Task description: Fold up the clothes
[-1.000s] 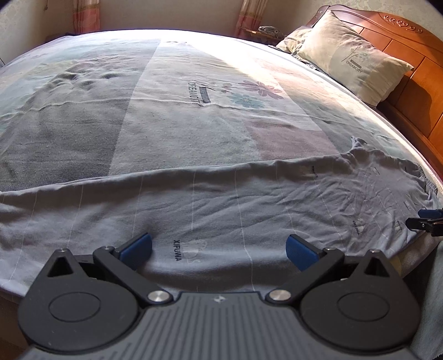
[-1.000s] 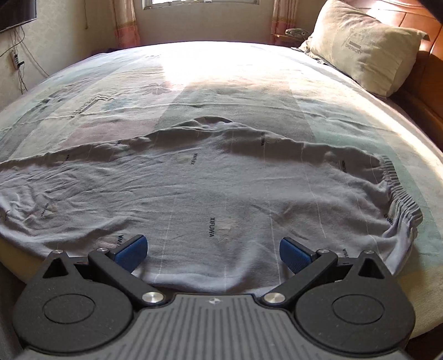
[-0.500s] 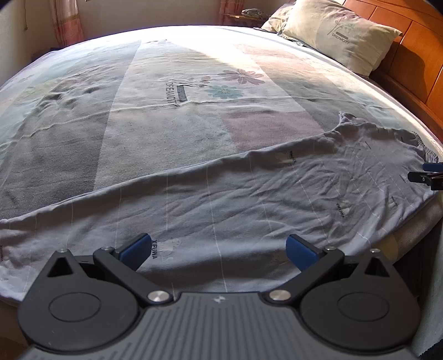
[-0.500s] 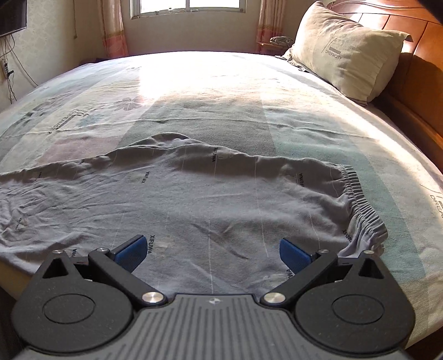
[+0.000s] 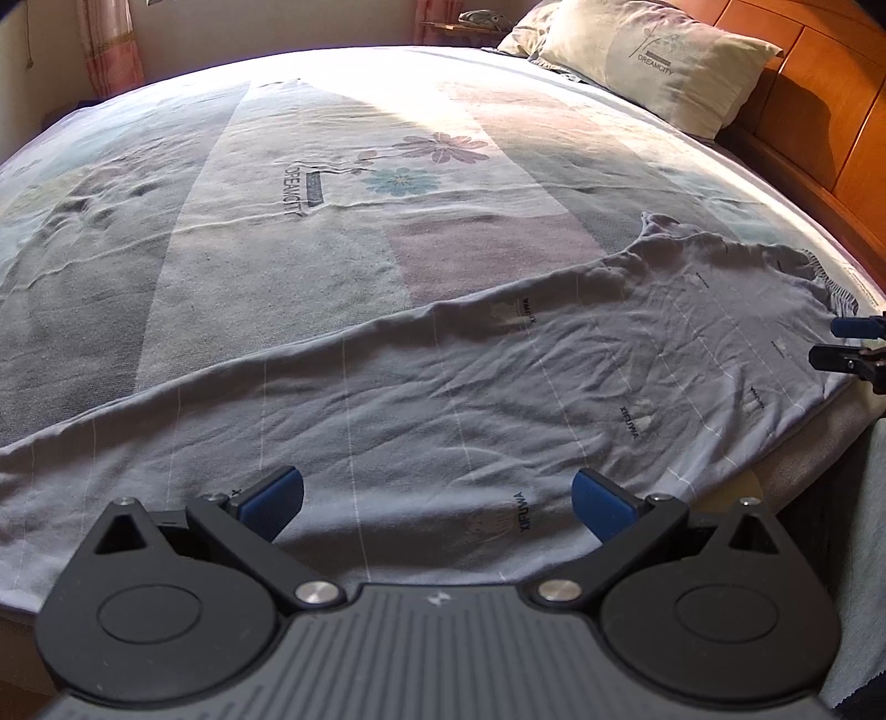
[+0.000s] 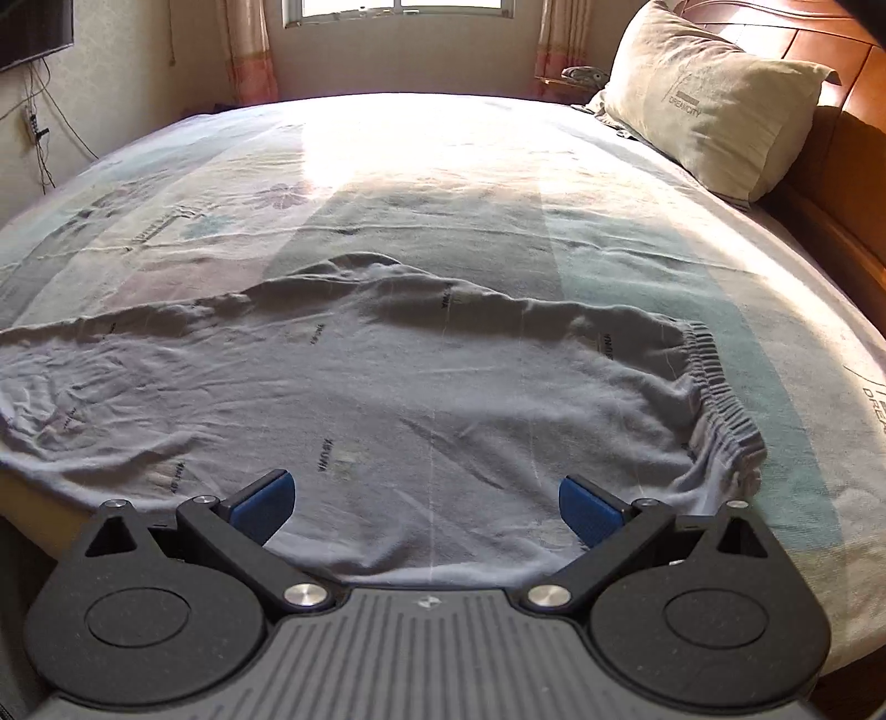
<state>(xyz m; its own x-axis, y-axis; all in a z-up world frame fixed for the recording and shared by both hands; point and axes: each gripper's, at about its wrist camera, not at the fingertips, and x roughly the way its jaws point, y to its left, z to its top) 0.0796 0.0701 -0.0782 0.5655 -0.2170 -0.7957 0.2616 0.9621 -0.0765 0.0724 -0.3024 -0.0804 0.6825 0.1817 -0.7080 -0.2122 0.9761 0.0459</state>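
Grey-lilac trousers (image 5: 443, 399) with small printed logos lie stretched flat along the near edge of the bed, legs running left. Their elastic waistband (image 6: 714, 387) sits at the right end. My left gripper (image 5: 437, 501) hovers open over the leg part, nothing between its blue pads. Over the seat part, my right gripper (image 6: 425, 501) is open too, close to the near hem. The right gripper's tips (image 5: 847, 343) also show at the far right edge of the left wrist view.
The bed (image 5: 332, 166) carries a patchwork sheet with flower prints. A beige pillow (image 6: 714, 105) leans on the wooden headboard (image 5: 819, 111) at the right. A window and curtains (image 6: 387, 33) stand behind the bed. The mattress edge drops off just below the trousers.
Both grippers have drawn back and risen slightly from the trousers, staying open. The trousers lie the same.
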